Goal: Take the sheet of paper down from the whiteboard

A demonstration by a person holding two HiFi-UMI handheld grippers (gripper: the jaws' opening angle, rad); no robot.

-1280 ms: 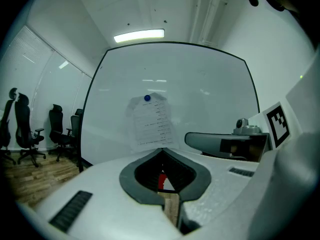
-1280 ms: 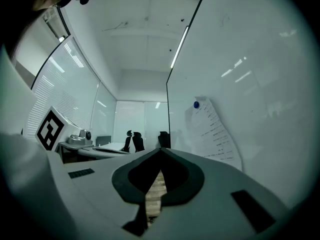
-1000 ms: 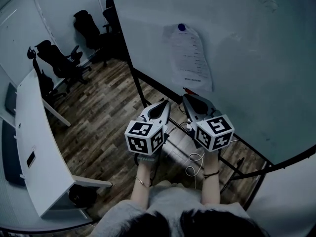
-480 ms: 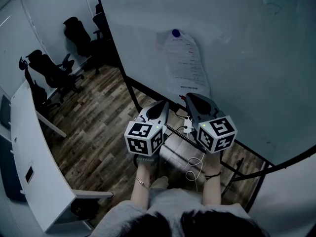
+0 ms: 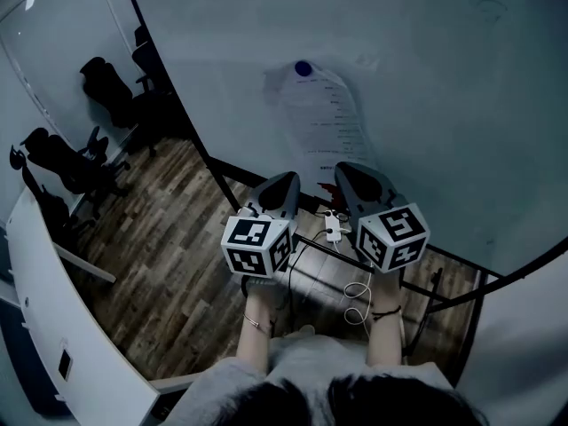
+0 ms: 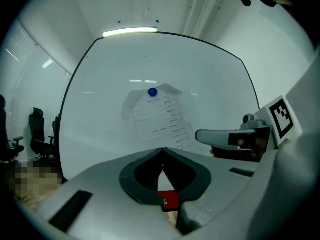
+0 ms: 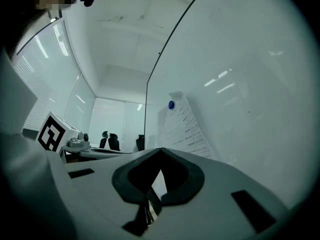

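Paper sheet point(image 5: 327, 127) is pinned to the whiteboard point(image 5: 444, 105) by a blue magnet point(image 5: 303, 68). Left gripper point(image 5: 286, 181) and right gripper point(image 5: 344, 170) are held near it, jaws pressed together, empty.

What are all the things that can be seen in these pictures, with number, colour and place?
whiteboard: one, white, in front of the person
sheet of paper: one, white with print, on the whiteboard
magnet: one, blue, at the top of the sheet of paper
chairs: at least two, black, far left
desk: one, white, lower left
floor: brown wood, below
cable: one, white, low under the whiteboard
left gripper: one, grey, shut, empty, apart from the paper
right gripper: one, grey, shut, empty, apart from the paper
arms: two, bare, behind the grippers
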